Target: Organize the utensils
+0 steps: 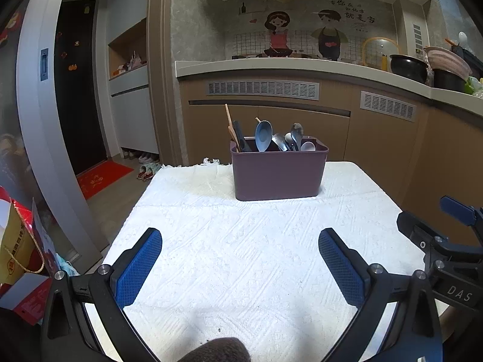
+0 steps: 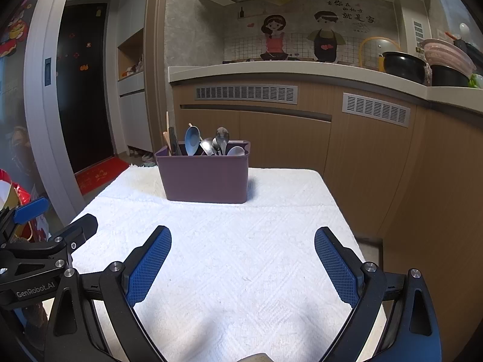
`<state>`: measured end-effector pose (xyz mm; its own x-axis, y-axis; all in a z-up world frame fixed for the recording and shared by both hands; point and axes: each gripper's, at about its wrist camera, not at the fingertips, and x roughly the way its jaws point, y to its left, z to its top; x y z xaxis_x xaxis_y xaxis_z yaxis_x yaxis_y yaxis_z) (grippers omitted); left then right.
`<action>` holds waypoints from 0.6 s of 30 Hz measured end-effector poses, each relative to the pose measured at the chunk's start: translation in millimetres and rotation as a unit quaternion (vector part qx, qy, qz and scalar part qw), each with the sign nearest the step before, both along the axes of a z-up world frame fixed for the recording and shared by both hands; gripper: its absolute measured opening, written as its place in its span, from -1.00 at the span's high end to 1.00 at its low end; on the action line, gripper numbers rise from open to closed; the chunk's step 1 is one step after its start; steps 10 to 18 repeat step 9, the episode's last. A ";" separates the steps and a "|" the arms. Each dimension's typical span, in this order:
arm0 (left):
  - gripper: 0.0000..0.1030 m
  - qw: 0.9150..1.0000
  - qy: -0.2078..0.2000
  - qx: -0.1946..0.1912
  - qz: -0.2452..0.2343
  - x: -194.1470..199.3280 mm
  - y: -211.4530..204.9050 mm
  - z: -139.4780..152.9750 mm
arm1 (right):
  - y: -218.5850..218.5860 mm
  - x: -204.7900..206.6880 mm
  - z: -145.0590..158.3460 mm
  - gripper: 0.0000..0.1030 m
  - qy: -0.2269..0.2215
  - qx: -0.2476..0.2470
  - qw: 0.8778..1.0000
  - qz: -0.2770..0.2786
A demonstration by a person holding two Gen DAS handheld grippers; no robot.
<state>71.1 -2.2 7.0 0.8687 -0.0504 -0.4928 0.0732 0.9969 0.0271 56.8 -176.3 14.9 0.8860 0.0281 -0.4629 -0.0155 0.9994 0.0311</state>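
ahead of both grippers, a purple bin (image 1: 279,175) of utensils (image 1: 263,135) stands on the white cloth (image 1: 241,256). the left gripper (image 1: 240,239) and right gripper (image 2: 243,236) gape wide, holding nothing.

Both wrist cameras sit low at the near edge of the white-clothed table (image 1: 241,256), side by side, left one further left, facing far toward the shared purple bin (image 1: 279,170) and kitchen counter (image 2: 271,68).

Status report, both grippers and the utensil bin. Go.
Left gripper open, empty. Right gripper open, empty. Purple bin upright on white cloth, utensils inside. Path clear.
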 end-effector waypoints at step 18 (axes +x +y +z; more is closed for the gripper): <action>-1.00 1.000 0.000 0.006 0.004 0.4 -1.2 -3.6 | -1.1 -0.5 -0.3 -0.87 0.003 0.002 1.000 0.001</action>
